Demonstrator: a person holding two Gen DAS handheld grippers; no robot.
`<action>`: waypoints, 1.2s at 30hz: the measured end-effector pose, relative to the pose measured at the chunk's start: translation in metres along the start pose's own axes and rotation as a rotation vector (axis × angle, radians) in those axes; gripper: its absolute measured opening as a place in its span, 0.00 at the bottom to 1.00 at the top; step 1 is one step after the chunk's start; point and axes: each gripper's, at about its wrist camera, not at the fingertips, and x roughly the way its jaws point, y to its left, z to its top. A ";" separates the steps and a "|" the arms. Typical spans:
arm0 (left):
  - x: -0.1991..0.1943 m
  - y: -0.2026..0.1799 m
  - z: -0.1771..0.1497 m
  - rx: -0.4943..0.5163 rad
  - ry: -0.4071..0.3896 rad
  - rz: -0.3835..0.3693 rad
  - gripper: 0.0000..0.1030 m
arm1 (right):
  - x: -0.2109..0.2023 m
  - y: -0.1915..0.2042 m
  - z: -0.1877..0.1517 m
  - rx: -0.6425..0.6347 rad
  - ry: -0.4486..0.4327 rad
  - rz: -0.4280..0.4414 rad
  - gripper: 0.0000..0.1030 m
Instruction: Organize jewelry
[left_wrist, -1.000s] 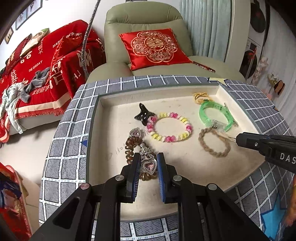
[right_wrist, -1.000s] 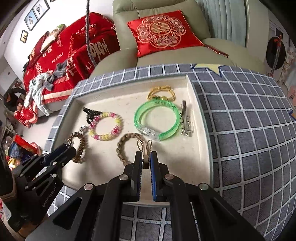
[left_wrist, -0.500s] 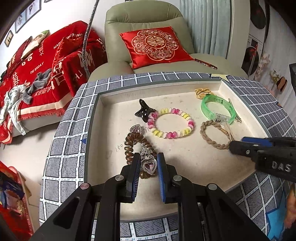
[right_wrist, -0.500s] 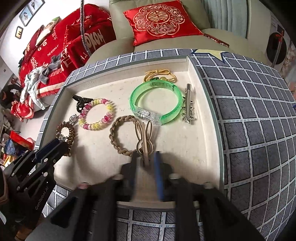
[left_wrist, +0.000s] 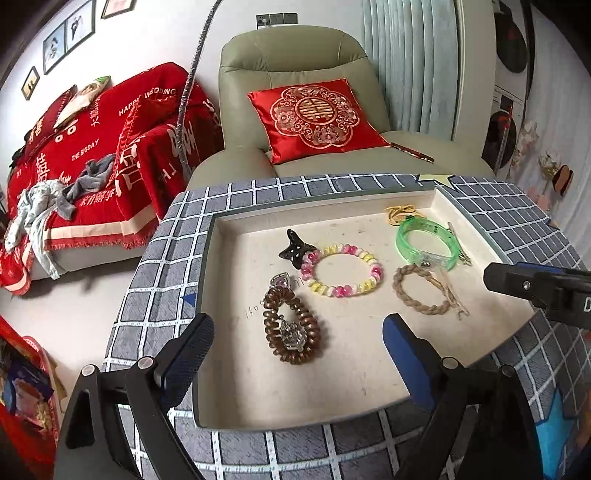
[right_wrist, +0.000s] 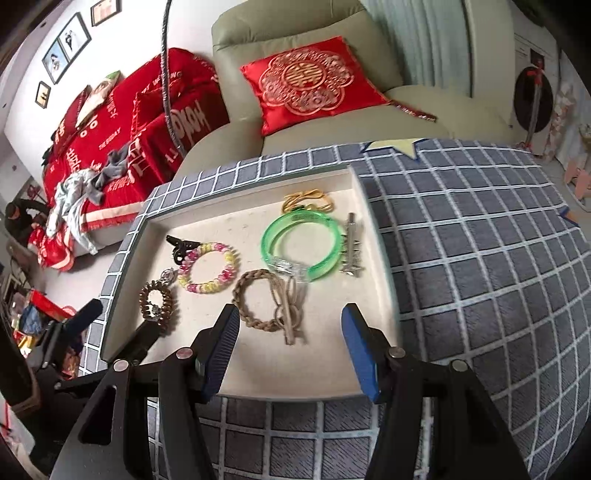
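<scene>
Blue pads spread wide on my left gripper (left_wrist: 297, 334), holding nothing; the brown coil bracelet (left_wrist: 293, 325) with a silver charm lies between them on the cream tray (left_wrist: 236, 369). My right gripper (right_wrist: 290, 334) gapes too, over a tan clip, I think (right_wrist: 290, 314), lying across the braided bracelet (right_wrist: 255, 302). Beyond sit the beaded bracelet (right_wrist: 207, 267) and green bangle (right_wrist: 301, 245).

A second ago I had my left gripper (left_wrist: 297, 338) clamped on the heart pendant (left_wrist: 291, 334); now its jaws stand wide and the pendant lies on the brown coil bracelet (left_wrist: 293, 325). My right gripper (right_wrist: 290, 330) has likewise spread, leaving the hairpin (right_wrist: 290, 314) lying, I think, across the braided bracelet (right_wrist: 258, 304).
</scene>
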 end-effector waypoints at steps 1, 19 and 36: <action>-0.002 0.000 -0.001 -0.005 -0.001 0.000 1.00 | -0.002 0.000 -0.002 -0.001 -0.005 -0.008 0.60; -0.046 0.005 -0.046 -0.075 -0.060 0.070 1.00 | -0.034 0.008 -0.065 -0.083 -0.163 -0.146 0.85; -0.057 0.004 -0.059 -0.087 -0.083 0.084 1.00 | -0.051 0.025 -0.083 -0.140 -0.262 -0.180 0.86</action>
